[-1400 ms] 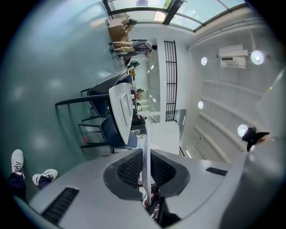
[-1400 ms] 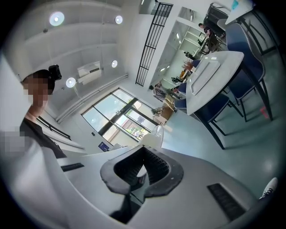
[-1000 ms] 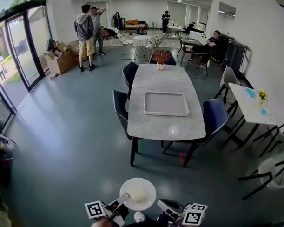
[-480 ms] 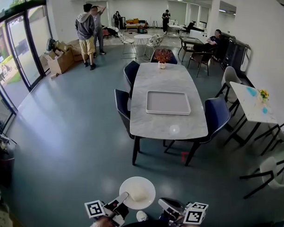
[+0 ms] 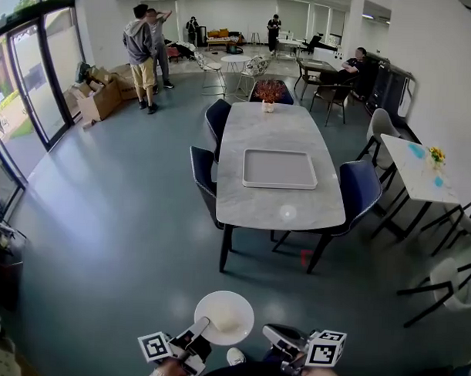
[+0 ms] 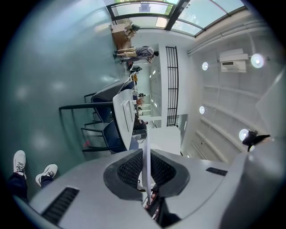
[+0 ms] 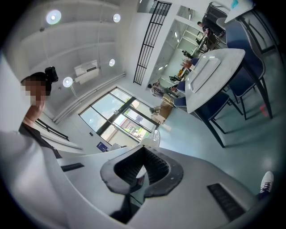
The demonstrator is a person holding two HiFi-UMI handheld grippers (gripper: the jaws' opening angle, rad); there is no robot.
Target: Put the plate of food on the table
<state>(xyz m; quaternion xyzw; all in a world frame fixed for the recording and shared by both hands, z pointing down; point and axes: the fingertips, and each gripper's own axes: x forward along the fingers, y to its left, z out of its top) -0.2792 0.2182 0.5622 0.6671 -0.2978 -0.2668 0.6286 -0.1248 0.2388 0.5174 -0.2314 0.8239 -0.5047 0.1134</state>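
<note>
A round white plate (image 5: 224, 317) with a pale mound of food (image 5: 229, 324) hangs level over the floor at the bottom of the head view. My left gripper (image 5: 200, 329) is shut on its near left rim. In the left gripper view the rim (image 6: 146, 150) shows as a thin white line pinched between the dark pads (image 6: 129, 170). The right gripper (image 5: 286, 341) is beside the plate, apart from it and holding nothing, its jaws together. The grey marble table (image 5: 280, 204) stands ahead across bare floor, with a white tray (image 5: 280, 169) on it.
Dark blue chairs (image 5: 201, 171) (image 5: 358, 191) stand at both sides of the table, and a flower vase (image 5: 268, 93) at its far end. A small white table (image 5: 416, 170) and a white chair (image 5: 453, 285) are on the right. People (image 5: 140, 49) and cardboard boxes (image 5: 100, 95) are far left.
The table has drifted slightly right in the head view and the plate sits a little higher. The left grip on the plate is unchanged.
</note>
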